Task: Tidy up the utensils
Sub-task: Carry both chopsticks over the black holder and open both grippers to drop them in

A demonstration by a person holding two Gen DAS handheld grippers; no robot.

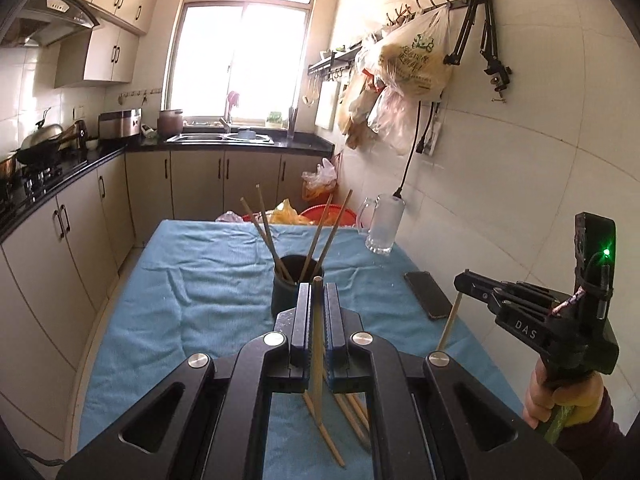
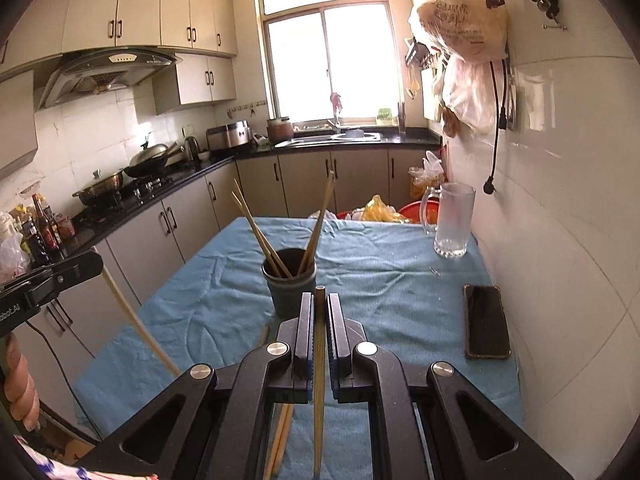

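A dark cup [image 1: 286, 290] [image 2: 289, 286] stands mid-table on the blue cloth and holds several wooden chopsticks [image 1: 268, 236] [image 2: 260, 232]. My left gripper [image 1: 318, 294] is shut on one chopstick [image 1: 317, 356], held upright just in front of the cup. My right gripper [image 2: 320, 300] is shut on another chopstick [image 2: 319, 380], also upright near the cup. Each gripper shows in the other's view, the right one [image 1: 460, 282] with its chopstick [image 1: 450, 322] hanging down, the left one [image 2: 98, 264] with its chopstick [image 2: 132, 316]. Loose chopsticks [image 1: 354, 416] [image 2: 280, 436] lie on the cloth below.
A glass mug [image 1: 384, 224] [image 2: 452, 220] stands at the table's far right. A black phone [image 1: 428, 294] [image 2: 486, 320] lies by the tiled wall. Plastic bags [image 1: 412, 64] hang above. A red basin [image 1: 328, 216] sits beyond the table; counters run left.
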